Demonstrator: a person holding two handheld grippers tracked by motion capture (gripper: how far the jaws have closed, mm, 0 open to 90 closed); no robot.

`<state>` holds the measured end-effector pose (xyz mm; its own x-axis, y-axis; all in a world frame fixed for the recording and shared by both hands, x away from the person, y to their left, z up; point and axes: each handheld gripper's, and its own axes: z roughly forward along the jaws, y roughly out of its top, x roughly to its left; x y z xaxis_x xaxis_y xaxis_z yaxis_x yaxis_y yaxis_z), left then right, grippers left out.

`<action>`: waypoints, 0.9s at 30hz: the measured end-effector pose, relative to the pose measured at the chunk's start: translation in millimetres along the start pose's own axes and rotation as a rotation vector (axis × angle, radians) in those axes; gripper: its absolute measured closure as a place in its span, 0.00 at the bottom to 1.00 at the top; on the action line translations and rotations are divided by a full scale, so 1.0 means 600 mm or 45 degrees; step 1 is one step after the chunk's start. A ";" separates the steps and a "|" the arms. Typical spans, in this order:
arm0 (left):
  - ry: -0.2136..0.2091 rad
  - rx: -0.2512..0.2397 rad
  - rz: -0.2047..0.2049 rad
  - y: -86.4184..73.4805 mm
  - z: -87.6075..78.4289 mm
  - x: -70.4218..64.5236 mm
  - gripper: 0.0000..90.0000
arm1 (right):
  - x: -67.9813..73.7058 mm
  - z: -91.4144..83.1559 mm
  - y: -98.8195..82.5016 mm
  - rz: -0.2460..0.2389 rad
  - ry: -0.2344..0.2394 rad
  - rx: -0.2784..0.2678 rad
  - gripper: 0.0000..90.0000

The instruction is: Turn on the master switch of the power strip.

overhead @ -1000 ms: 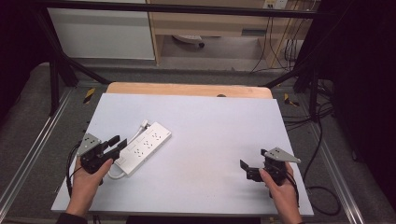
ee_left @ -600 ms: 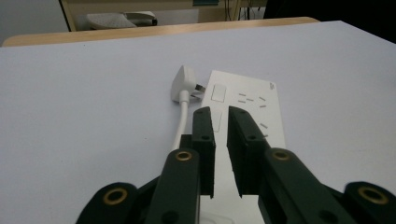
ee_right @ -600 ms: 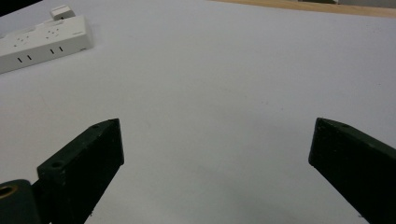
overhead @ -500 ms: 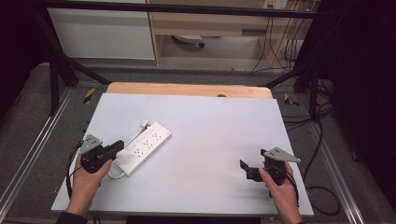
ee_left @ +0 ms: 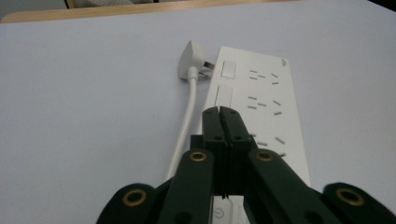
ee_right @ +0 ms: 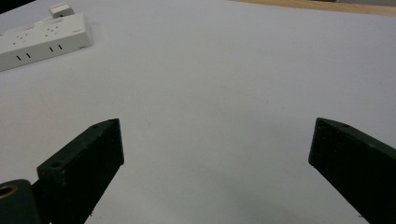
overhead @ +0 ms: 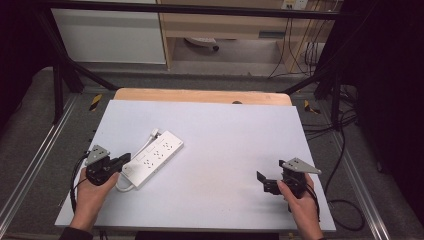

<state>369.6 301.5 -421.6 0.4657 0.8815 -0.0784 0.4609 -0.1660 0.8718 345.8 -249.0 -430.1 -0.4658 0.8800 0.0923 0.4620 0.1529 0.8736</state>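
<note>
A white power strip (overhead: 152, 159) lies slantwise on the left half of the pale table (overhead: 230, 130). Its own white plug (ee_left: 191, 60) rests on the table beside its far end, with the cord (ee_left: 187, 116) running back along its side. My left gripper (overhead: 125, 159) is shut with nothing between its jaws. Those jaws hover over the strip's near end, tips (ee_left: 220, 111) above the socket face (ee_left: 266, 102). My right gripper (overhead: 265, 182) stands open and empty over bare table at the front right. The strip (ee_right: 42, 39) is far off at its upper left.
A wooden board edge (overhead: 200, 96) runs along the table's back. Black frame legs and loose cables (overhead: 340, 135) lie on the floor to the right. The table's front edge is close beneath both hands.
My left gripper has dipped and its jaws now point lower, over the strip's near end. The right gripper has stayed put.
</note>
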 end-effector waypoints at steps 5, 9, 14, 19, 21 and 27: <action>0.004 0.019 0.011 -0.001 0.001 0.000 1.00 | 0.000 0.001 0.000 -0.002 -0.001 0.001 0.04; 0.004 0.042 0.014 -0.004 0.003 0.001 1.00 | 0.000 0.001 0.000 -0.003 -0.002 0.003 0.04; 0.005 0.066 0.017 -0.007 0.005 0.002 1.00 | 0.000 0.001 0.000 -0.002 -0.002 0.004 0.04; 0.003 0.088 0.023 -0.009 0.008 0.004 1.00 | 0.000 0.001 0.000 -0.003 -0.003 0.006 0.04; 0.003 0.095 0.024 -0.010 0.010 0.003 1.00 | 0.000 0.001 0.000 0.000 -0.003 0.006 0.04; 0.003 0.129 0.025 -0.013 0.014 0.005 1.00 | 0.000 0.002 -0.001 -0.005 -0.002 0.009 0.04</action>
<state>374.0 301.7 -432.5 0.4733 0.8788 -0.0604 0.5258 -0.2268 0.8198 346.4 -248.7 -430.9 -0.4666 0.8801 0.0882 0.4657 0.1597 0.8704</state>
